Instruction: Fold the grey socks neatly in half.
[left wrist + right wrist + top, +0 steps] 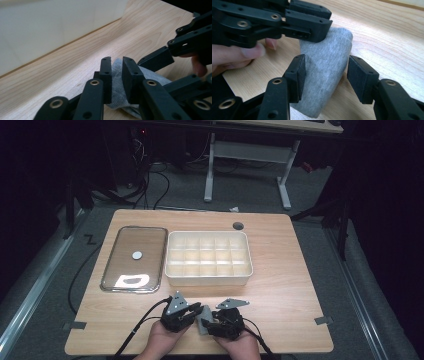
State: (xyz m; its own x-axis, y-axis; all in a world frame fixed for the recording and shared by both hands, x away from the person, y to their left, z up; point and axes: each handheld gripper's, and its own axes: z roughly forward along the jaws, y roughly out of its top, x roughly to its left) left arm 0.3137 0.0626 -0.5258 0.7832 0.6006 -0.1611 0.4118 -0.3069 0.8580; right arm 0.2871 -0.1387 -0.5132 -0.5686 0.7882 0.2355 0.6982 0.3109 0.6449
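A rolled grey cloth lies on the wooden table near its front edge, between my two grippers. My left gripper comes at it from the left. In the left gripper view its jaws stand almost together, with the cloth pinched in the narrow gap. My right gripper is open, one jaw on each side of the cloth and clear of it. The left gripper rests on the cloth's far end there.
A white box with several compartments stands mid-table, just beyond the grippers; its wall fills the upper left of the left gripper view. A clear lid with a round knob lies to the box's left. A hand's fingertips show behind the cloth.
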